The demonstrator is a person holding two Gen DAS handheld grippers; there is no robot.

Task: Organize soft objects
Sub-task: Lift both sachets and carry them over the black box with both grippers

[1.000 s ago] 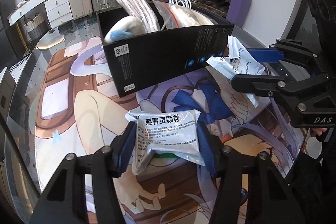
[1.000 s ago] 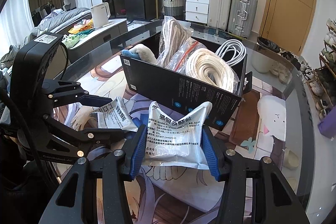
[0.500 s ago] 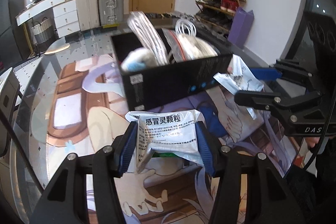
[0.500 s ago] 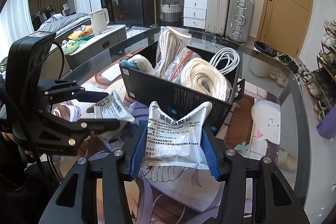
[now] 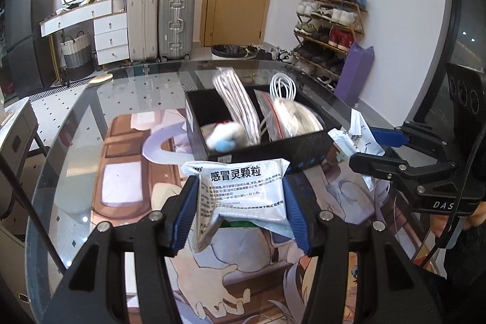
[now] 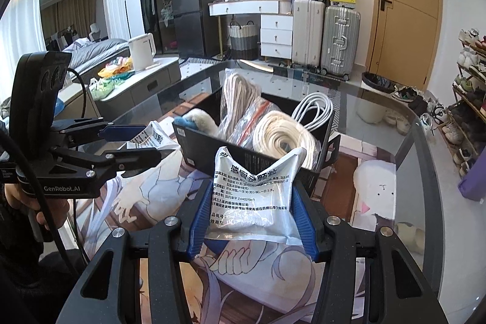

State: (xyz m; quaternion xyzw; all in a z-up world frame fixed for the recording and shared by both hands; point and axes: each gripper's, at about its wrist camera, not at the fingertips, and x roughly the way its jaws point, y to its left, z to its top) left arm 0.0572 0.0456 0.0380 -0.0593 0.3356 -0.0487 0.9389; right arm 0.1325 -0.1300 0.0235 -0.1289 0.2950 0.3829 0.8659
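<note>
Glass table (image 5: 91,111) w/ an anime-print mat under it, suitcases, drawers and a shoe rack in the bg. Both hands have come up vs a sec ago, so the black box (image 5: 273,148) now sits lower in view and you can see its inside. Left gripper (image 5: 240,210) is pinching a silver medicine sachet (image 5: 243,187), right gripper (image 6: 252,216) pinching another sachet (image 6: 255,190), each clear of the table, just near side of the box. Box already has bagged rope (image 6: 282,138), a white cable and a fluffy thing. Prob next is dropping both in.
</note>
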